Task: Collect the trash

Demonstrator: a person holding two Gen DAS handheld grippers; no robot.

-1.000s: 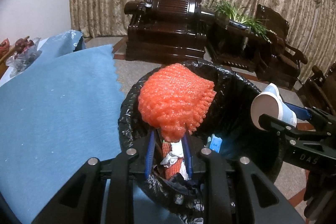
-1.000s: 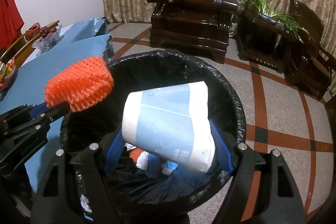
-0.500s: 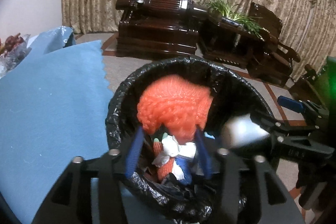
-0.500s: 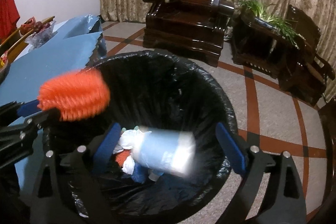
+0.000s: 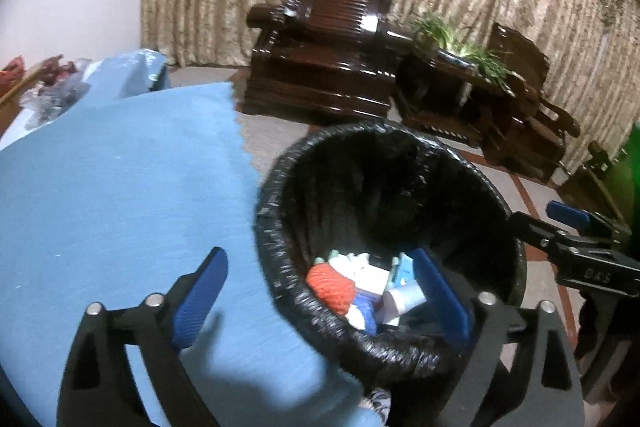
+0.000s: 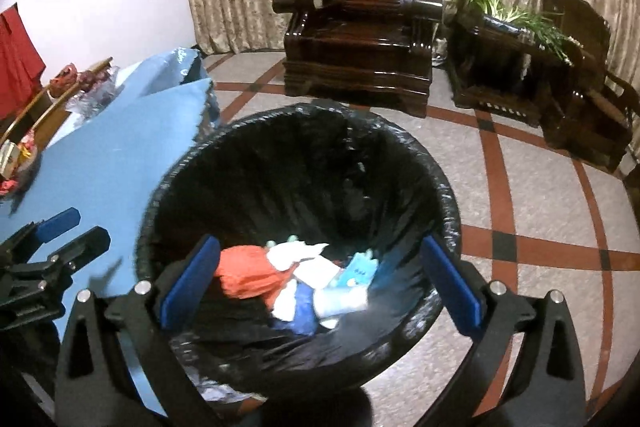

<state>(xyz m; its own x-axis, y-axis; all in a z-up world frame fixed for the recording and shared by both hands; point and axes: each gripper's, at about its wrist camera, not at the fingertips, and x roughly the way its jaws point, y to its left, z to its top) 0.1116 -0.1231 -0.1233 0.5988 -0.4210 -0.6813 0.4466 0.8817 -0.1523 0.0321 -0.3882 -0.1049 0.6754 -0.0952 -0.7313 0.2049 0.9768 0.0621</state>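
Note:
A black-lined trash bin stands beside the blue-covered table. Inside lie the orange foam net, the white and blue paper cup and other scraps. My left gripper is open and empty, its jaws wide apart over the bin's near left rim. My right gripper is open and empty over the bin's mouth. The right gripper also shows at the right edge of the left wrist view, and the left gripper at the left edge of the right wrist view.
The blue tablecloth covers the table left of the bin, with bags and snacks at its far left. Dark wooden armchairs and a plant stand line the curtain wall beyond tiled floor.
Both grippers opened. The paper cup dropped from the right gripper, then the orange foam net dropped from the left; both now lie in the bin. The left gripper shifted left.

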